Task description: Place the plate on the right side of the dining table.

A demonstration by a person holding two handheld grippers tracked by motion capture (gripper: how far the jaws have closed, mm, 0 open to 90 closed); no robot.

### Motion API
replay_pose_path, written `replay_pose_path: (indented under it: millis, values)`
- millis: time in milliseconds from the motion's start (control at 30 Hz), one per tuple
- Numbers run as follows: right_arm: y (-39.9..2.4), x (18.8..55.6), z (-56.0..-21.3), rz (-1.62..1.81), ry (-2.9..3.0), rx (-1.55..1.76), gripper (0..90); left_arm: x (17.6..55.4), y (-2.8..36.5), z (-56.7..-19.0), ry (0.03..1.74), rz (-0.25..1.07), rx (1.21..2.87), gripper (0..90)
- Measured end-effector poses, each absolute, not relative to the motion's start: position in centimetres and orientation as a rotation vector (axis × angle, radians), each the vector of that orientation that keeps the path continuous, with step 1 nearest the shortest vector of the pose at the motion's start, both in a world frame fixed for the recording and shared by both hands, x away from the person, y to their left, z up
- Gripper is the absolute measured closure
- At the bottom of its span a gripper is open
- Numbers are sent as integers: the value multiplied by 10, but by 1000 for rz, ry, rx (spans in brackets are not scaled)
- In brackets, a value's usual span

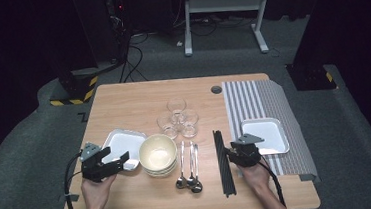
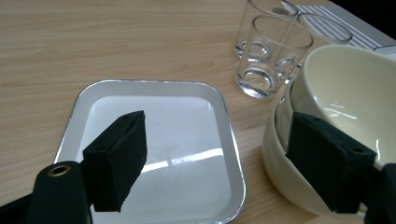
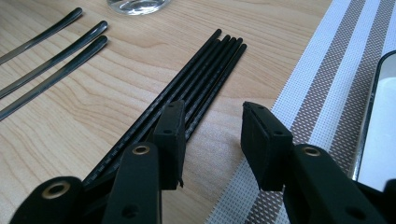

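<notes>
I hold the left gripper point(image 1: 120, 160) open over the tray point(image 2: 154, 140) and bowls point(image 1: 158, 154) near the table's point(image 1: 137, 95) front-left, right gripper point(image 3: 210, 135) open, empty beside the chopsticks point(image 3: 187, 93); next I'd probably close on the bowl rim.

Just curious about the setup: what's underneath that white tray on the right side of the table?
The right white tray sits on a striped placemat, which lies on the wooden table. The mat's part beneath the tray is covered.
</notes>
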State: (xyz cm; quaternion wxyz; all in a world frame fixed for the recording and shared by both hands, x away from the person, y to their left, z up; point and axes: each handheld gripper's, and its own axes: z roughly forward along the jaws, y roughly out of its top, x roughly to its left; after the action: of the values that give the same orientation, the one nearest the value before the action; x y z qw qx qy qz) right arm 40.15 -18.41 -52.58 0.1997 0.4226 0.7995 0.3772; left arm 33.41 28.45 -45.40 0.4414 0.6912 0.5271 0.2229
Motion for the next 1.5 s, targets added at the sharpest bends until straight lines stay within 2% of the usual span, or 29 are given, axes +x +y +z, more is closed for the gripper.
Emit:
replay_pose_path:
  millis: [167, 367, 833, 1167, 1500]
  values:
    - [-183, 400, -526, 1053, 2233, 1178, 604, 339, 272, -442, 1271, 529, 1715, 208]
    - [-183, 401, -526, 1060, 2241, 1173, 606, 343, 255, -434, 1232, 524, 1744, 260]
    - [-182, 398, -526, 1043, 2258, 1173, 601, 356, 217, -426, 1198, 521, 1847, 320]
    - [-183, 397, -526, 1057, 2249, 1157, 600, 376, 203, -429, 1182, 573, 1915, 433]
    - [-184, 397, -526, 1080, 2240, 1164, 587, 382, 200, -435, 1148, 547, 1967, 580]
